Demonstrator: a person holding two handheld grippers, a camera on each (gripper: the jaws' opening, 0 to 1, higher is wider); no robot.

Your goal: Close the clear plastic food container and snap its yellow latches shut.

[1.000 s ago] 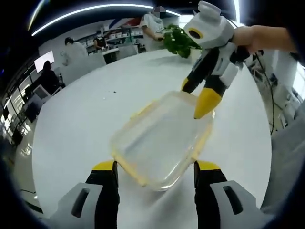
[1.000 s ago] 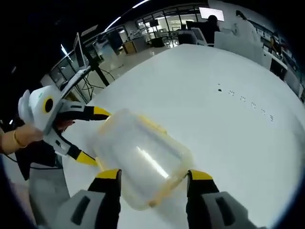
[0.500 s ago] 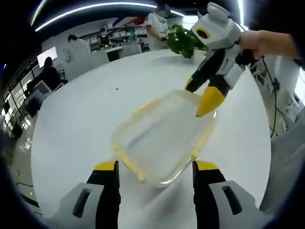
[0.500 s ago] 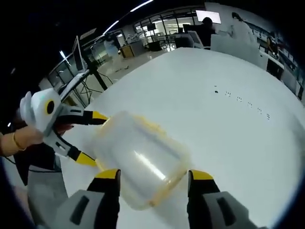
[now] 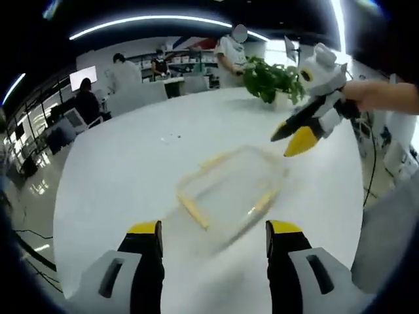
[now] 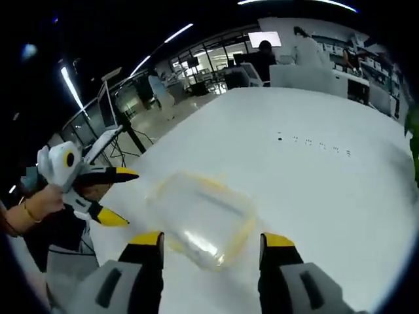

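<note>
Clear plastic food container (image 5: 230, 191) with yellow latches: lid on, resting on our white round tabletop (image 5: 118, 176).
Left claw (image 5: 213, 230): spread wide, empty.
Right claw (image 6: 209, 241): likewise, short of container.

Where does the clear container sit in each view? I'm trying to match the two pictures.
Left gripper view: clear container lies mid-frame on the white table, just beyond this gripper's open jaws, below the right gripper.
Right gripper view: it sits low in the centre, just beyond this gripper's jaws, right of the left gripper.
Shared landmark: small dark specks on the table.
</note>
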